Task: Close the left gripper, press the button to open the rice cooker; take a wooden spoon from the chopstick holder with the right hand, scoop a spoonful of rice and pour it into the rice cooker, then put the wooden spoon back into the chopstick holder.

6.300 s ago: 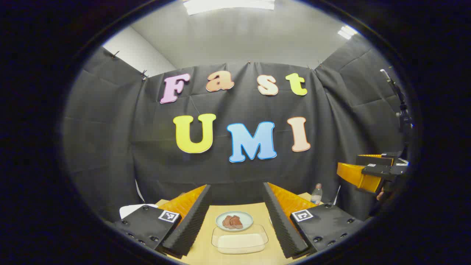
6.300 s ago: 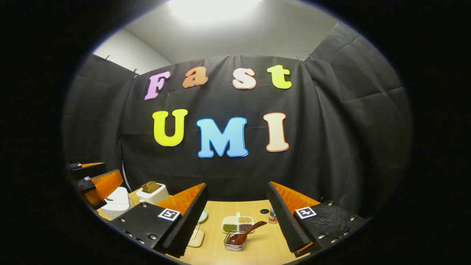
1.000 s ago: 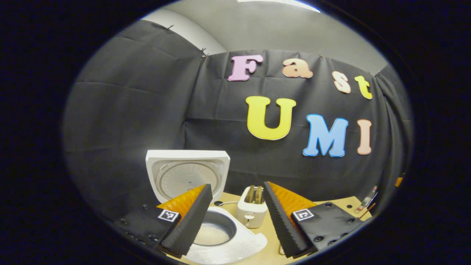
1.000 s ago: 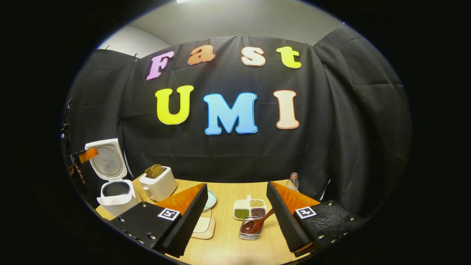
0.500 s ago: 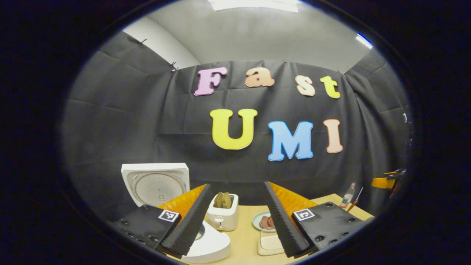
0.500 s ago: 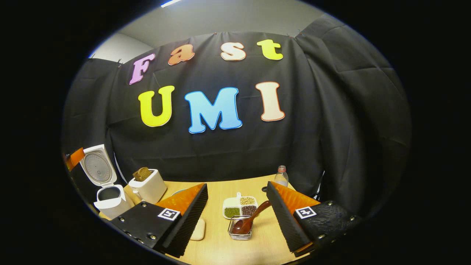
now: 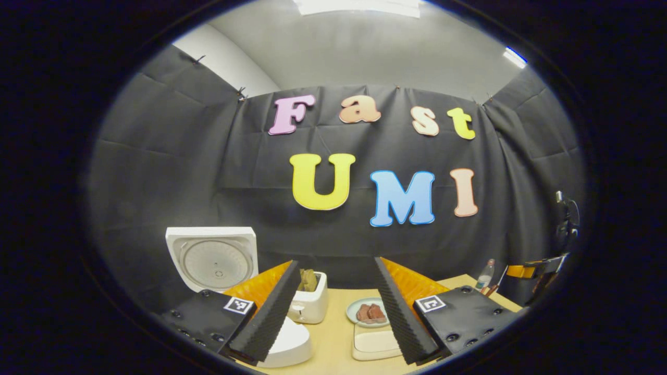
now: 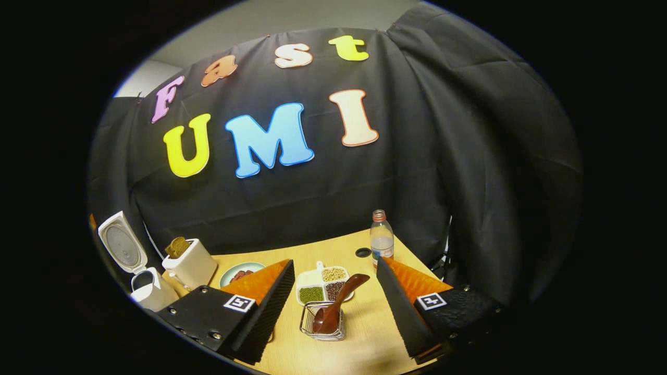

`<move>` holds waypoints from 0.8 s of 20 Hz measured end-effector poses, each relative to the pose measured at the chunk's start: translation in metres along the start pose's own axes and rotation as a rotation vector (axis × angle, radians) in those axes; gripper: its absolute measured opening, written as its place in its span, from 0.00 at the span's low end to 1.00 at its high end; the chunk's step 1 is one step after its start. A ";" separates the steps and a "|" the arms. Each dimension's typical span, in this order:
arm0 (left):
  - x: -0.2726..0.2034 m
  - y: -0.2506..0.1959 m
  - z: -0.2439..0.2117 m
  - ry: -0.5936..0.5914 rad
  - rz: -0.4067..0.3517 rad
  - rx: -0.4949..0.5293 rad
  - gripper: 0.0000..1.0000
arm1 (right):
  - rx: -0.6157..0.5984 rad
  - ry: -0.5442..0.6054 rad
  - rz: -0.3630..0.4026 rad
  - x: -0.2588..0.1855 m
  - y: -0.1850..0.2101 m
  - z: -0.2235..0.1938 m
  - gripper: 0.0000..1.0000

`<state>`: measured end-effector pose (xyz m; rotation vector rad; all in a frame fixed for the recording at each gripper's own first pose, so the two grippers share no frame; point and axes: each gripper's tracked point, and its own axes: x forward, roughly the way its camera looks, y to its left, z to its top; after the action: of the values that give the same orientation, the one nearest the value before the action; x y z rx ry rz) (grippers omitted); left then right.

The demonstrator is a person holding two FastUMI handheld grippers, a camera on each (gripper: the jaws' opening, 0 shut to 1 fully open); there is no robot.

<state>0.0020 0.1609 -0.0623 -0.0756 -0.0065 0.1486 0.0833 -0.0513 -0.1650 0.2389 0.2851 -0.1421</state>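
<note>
While your right gripper (image 8: 336, 312) hangs with fingers spread above the wire chopstick holder (image 8: 323, 327), the wooden spoon (image 8: 337, 307) leans inside it, untouched. Your left gripper (image 7: 336, 307), also spread, is empty; the rice cooker (image 7: 213, 265) stands beside the toaster (image 7: 310, 298), lid raised.

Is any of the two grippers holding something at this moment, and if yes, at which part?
Nothing is held. The right gripper is open in front of the wooden spoon, which stands in the chopstick holder. The left gripper is open too.
</note>
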 end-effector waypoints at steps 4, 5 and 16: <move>-0.002 0.003 -0.011 0.030 0.017 0.001 0.97 | 0.097 0.110 -0.033 0.041 -0.018 -0.039 0.88; -0.003 0.004 -0.014 0.039 0.020 -0.002 0.97 | 0.105 0.133 -0.051 0.049 -0.024 -0.049 0.88; -0.008 0.013 -0.028 0.095 0.057 0.010 0.96 | 0.209 0.265 -0.037 0.110 -0.030 -0.098 0.79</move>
<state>-0.0072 0.1705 -0.0915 -0.0733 0.0914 0.2022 0.1575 -0.0668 -0.2953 0.4615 0.5392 -0.1771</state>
